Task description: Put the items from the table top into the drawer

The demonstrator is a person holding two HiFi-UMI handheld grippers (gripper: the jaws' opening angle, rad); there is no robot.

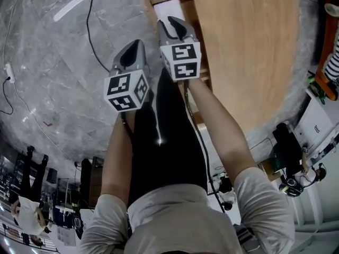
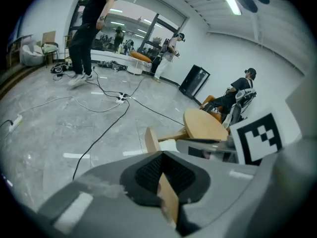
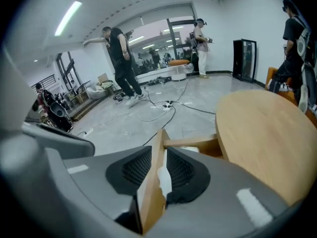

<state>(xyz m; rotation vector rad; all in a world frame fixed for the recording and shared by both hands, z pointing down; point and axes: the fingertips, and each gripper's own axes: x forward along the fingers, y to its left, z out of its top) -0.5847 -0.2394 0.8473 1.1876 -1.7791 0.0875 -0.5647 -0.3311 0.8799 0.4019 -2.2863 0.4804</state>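
1. Floor [image 1: 53, 62]: grey, marbled, glossy stone; a thin black cable [image 1: 91, 15] trails across it
2. Left gripper [image 1: 135, 49]: matt grey shell with black ribbed pads [image 2: 146, 172]. The pads are closed against both faces of the drawer's front panel [image 2: 168, 200], a flat pale-wood board seen edge-on
3. Drawer [image 1: 150, 7]: pulled out from under the left edge of the worktop [image 1: 249, 52]; pale wooden frame, white inside
4. Right gripper [image 1: 175, 25]: same grey shell and ribbed black pads. Its jaws are spread, with the same board standing between them. A ragged white patch [image 3: 163, 177] shows on the board's right side; I cannot tell what it is
5. Worktop: round, smooth light wood with faint grain, just right of both grippers
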